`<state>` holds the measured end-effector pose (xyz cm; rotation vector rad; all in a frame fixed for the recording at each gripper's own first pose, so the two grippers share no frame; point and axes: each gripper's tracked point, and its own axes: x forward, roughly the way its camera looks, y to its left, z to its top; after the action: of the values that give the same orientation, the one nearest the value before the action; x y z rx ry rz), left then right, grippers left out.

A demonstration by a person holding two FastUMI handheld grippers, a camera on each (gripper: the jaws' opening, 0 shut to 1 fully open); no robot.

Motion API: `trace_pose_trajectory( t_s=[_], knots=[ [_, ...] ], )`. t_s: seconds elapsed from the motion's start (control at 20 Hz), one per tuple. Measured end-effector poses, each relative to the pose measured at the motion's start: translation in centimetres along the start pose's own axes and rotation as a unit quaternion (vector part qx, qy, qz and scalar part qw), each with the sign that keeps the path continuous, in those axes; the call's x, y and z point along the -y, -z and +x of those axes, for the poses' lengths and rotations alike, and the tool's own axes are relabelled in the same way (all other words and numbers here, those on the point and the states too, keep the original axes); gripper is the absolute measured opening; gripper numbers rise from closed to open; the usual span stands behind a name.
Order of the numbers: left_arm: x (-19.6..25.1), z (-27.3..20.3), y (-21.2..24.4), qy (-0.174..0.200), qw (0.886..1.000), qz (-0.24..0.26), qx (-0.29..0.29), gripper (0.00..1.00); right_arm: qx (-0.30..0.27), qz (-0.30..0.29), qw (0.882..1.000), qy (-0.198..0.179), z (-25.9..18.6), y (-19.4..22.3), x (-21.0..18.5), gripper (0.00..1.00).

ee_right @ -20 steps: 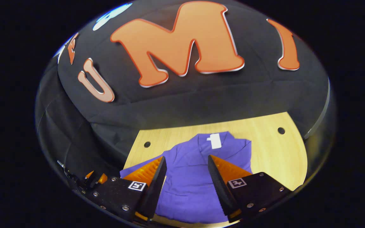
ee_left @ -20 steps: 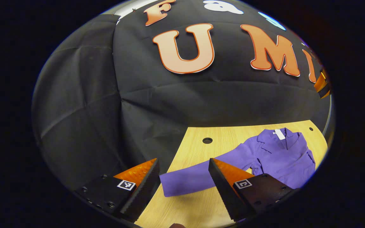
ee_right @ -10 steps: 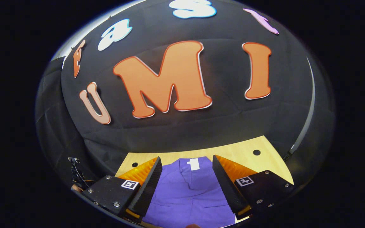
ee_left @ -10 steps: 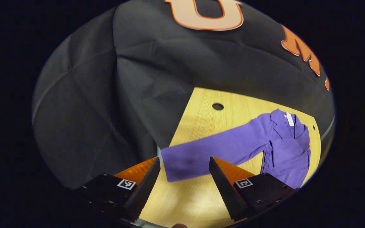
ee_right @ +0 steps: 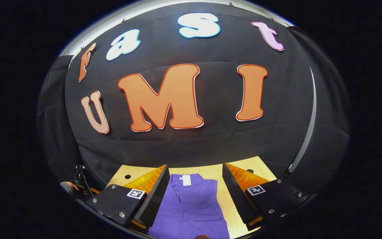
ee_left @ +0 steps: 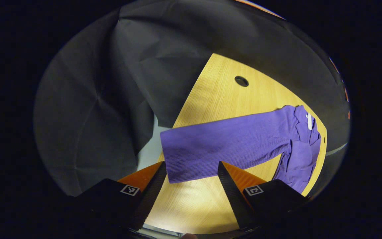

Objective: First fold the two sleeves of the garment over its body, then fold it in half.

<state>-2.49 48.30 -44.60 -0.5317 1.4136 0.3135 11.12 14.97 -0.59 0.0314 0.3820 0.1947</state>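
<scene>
Both hand-held grippers, left point(ee_left: 192, 172) and right point(ee_right: 195, 176), spread wide, grasping nothing, above purple garment point(ee_left: 244, 141) on tabletop point(ee_left: 211, 96).

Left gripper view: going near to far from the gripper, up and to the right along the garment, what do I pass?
Left gripper, open → sleeve cuff → outstretched purple sleeve → collar with white tag, on the wooden table.

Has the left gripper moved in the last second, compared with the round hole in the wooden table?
Yes. The left gripper tilted down toward the purple sleeve; the hole and table climbed in its view.
</scene>
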Motion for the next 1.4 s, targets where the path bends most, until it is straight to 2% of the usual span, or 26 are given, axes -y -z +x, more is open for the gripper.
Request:
trace_pose_trajectory(
  t_s=[0.05, 0.1, 0.15, 0.2, 0.45, 0.8, 0.9, 0.95, 1.15, 1.25, 1.4],
  knots=[
    [-0.2, 0.7, 0.4, 0.003, 1.000, -0.007, -0.014, 0.99, 0.002, -0.005, 1.000, 0.001, -0.4, 0.2, 0.0, 0.95],
    [-0.4, 1.4, 0.6, 0.007, 1.000, -0.012, -0.023, 0.99, 0.004, -0.011, 1.000, 0.003, -0.7, 0.4, 0.0, 0.95],
    [-0.6, 2.2, 0.9, 0.008, 0.999, -0.020, -0.034, 0.99, 0.007, -0.017, 1.000, 0.005, -1.1, 0.5, 0.1, 1.00],
    [-0.8, 2.9, 1.0, 0.009, 0.999, -0.024, -0.043, 0.99, 0.006, -0.023, 1.000, 0.005, -1.4, 0.8, 0.2, 0.95],
    [-2.1, 5.6, 1.2, 0.003, 0.997, -0.041, -0.069, 0.97, -0.007, -0.019, 1.000, 0.016, -1.9, 2.4, 0.9, 0.95],
    [-3.2, 6.5, 0.6, -0.052, 0.994, -0.038, -0.086, 0.82, -0.012, -0.016, 1.000, 0.022, -1.8, 2.8, 1.5, 0.95],
    [-2.5, 6.8, 0.2, -0.049, 0.994, -0.035, -0.087, 0.74, -0.013, -0.014, 1.000, 0.018, -1.5, 3.0, 1.4, 0.95],
    [-2.3, 6.7, 0.1, -0.046, 0.995, -0.032, -0.086, 0.65, -0.017, -0.014, 1.000, 0.015, -1.2, 3.3, 1.5, 0.95],
    [-0.7, 6.6, 0.0, -0.033, 0.995, -0.039, -0.084, 0.11, -0.026, -0.016, 0.999, 0.011, -0.5, 3.6, 2.4, 0.95],
    [0.4, 5.6, -0.5, -0.020, 0.996, -0.034, -0.074, 0.08, -0.026, -0.014, 1.000, 0.009, -0.1, 3.4, 3.0, 0.95],
    [2.5, 2.7, -1.8, -0.003, 0.999, -0.003, -0.046, 0.07, -0.022, -0.004, 1.000, 0.002, 0.4, 2.9, 4.0, 0.95]
  ],
)
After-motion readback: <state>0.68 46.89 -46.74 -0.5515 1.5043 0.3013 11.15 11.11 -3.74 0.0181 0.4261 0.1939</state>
